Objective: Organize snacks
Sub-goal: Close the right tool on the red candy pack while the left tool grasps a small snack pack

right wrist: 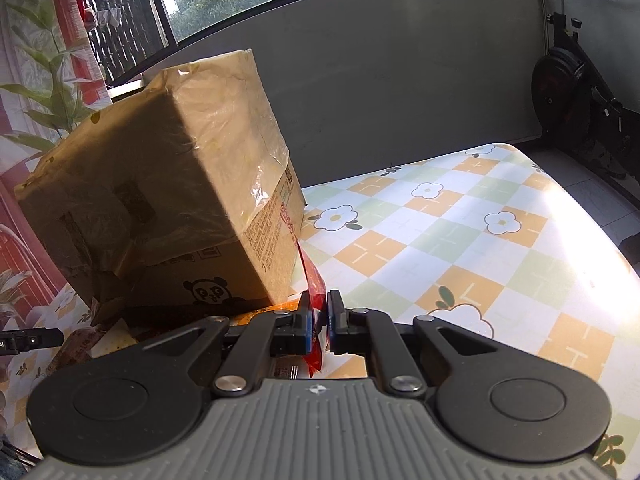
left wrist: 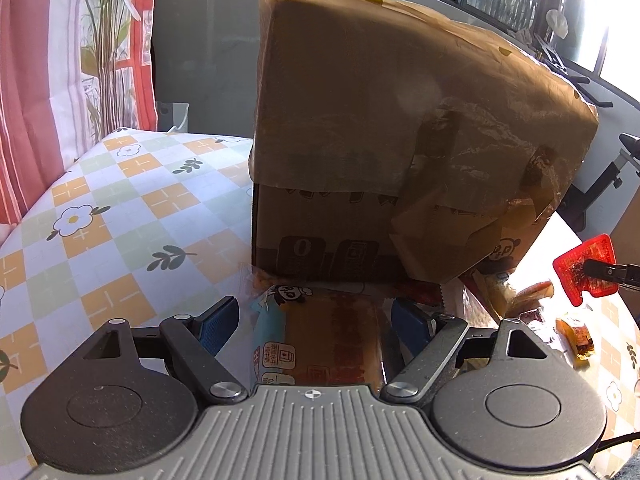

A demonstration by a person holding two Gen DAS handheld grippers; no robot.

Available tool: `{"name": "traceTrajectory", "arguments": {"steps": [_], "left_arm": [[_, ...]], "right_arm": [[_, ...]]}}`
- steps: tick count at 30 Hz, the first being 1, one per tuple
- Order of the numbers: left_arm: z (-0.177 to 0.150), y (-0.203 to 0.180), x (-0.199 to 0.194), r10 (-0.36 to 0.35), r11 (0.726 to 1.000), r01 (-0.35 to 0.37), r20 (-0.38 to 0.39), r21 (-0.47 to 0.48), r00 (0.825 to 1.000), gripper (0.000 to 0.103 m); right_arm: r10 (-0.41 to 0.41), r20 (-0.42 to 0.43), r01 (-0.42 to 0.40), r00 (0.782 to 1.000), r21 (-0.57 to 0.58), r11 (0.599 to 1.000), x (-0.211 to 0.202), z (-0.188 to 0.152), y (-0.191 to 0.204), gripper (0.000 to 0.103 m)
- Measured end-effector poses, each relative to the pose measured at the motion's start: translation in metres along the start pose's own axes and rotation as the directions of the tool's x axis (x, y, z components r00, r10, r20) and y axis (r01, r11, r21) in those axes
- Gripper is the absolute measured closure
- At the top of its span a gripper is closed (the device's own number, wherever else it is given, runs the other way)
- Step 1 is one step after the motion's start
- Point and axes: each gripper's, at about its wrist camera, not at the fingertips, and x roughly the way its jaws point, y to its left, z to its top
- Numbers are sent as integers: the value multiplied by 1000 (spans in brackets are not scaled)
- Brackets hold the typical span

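Note:
A taped brown cardboard box (left wrist: 400,140) stands on the checked tablecloth; it also shows in the right wrist view (right wrist: 160,208). My left gripper (left wrist: 314,320) holds a clear-wrapped bread snack with a panda print (left wrist: 320,340) between its blue pads, close to the box's base. My right gripper (right wrist: 319,312) is shut on a red snack packet (right wrist: 314,284), held edge-on beside the box's right corner. In the left wrist view that red packet (left wrist: 586,276) hangs from the right gripper's tip at the far right.
Several small snack packets (left wrist: 572,332) lie on the table right of the box. The floral checked tablecloth (right wrist: 460,240) spreads to the right. A grey wall panel (right wrist: 400,80), a plant (left wrist: 108,40) and an exercise bike (right wrist: 568,92) stand behind the table.

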Motion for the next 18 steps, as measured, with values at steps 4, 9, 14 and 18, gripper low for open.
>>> {"name": "traceTrajectory", "arguments": {"steps": [4, 9, 14, 18], "left_arm": [[-1, 1, 0, 4, 1000, -4, 7, -6, 1000, 18], [3, 8, -1, 37, 999, -36, 35, -31, 999, 18], [19, 26, 14, 8, 995, -3, 41, -103, 999, 52], [32, 28, 34, 1, 995, 0, 19, -104, 1000, 72]], "right_arm": [[29, 0, -29, 1000, 8, 1000, -1, -3, 10, 96], [56, -11, -56, 998, 11, 998, 0, -5, 18, 96], [56, -14, -56, 998, 4, 998, 1, -6, 22, 96], [59, -15, -59, 998, 6, 998, 1, -7, 22, 96]]}}
